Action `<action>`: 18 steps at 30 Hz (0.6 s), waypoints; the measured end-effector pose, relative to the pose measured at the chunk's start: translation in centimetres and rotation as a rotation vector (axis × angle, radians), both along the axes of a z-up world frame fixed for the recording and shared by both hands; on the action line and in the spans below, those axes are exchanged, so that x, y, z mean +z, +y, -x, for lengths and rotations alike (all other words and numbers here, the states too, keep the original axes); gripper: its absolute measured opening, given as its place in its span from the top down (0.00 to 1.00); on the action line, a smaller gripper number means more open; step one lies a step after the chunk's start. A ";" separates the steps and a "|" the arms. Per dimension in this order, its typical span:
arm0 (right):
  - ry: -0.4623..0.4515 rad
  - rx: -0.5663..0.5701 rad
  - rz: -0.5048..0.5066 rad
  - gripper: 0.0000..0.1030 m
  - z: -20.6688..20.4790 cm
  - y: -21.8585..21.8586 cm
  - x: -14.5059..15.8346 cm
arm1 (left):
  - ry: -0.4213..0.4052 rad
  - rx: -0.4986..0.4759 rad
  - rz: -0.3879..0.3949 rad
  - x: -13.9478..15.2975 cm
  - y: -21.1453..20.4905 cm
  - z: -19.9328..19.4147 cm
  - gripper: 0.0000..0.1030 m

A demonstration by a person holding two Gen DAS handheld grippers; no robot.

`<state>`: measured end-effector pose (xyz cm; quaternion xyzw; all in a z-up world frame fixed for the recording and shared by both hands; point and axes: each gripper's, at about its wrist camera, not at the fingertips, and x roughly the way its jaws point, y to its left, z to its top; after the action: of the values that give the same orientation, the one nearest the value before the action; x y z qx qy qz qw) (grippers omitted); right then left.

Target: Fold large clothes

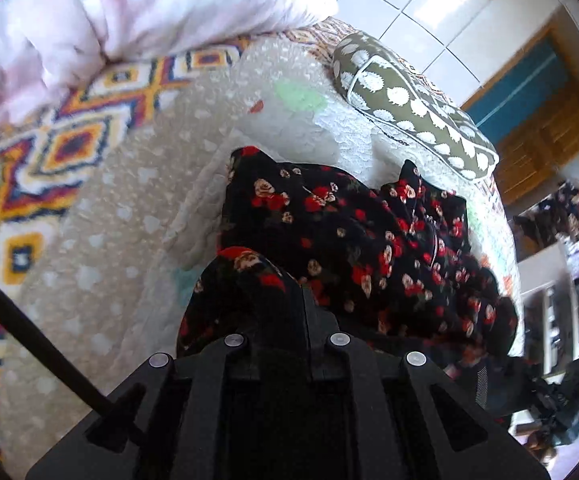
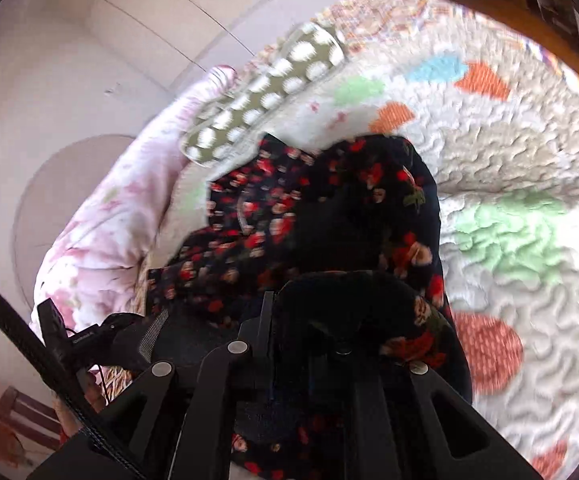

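A black garment with red and cream roses (image 1: 353, 240) hangs bunched above the white textured bedspread (image 1: 137, 208). My left gripper (image 1: 303, 300) is shut on a fold of the garment, which drapes over its fingers. In the right wrist view the same garment (image 2: 329, 208) covers my right gripper (image 2: 309, 300), which is shut on the cloth; its fingertips are hidden under the fabric. The garment stretches between both grippers, lifted off the bedspread (image 2: 509, 184). The other gripper's black body shows at the lower left of the right wrist view (image 2: 89, 340).
An olive pillow with white dots (image 1: 413, 104) lies at the bed's far side, also in the right wrist view (image 2: 265, 96). A pink-white duvet (image 1: 89, 20) is heaped at the upper left. A patterned orange rug-like blanket (image 1: 29, 168) lies left. Wooden furniture (image 1: 545, 128) stands right.
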<state>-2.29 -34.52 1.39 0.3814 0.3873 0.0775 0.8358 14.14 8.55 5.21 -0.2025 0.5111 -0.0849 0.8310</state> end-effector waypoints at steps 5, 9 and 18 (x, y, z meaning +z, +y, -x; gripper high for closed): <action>-0.022 -0.017 -0.199 0.84 -2.5 -3.1 -2.3 | 0.011 0.007 0.201 -1.0 1.2 -2.8 0.86; -0.046 -0.060 -0.339 0.76 -4.6 -4.9 -3.8 | 0.039 0.059 0.390 -2.1 2.2 -4.0 0.82; -0.082 -0.226 -0.332 0.40 -6.8 -7.8 -3.0 | 0.058 0.162 0.670 -2.8 2.9 -5.0 0.49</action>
<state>4.54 -42.30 -1.63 0.5514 0.2896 0.0616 0.7799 19.13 11.47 2.44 -0.5063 0.4604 -0.1760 0.7076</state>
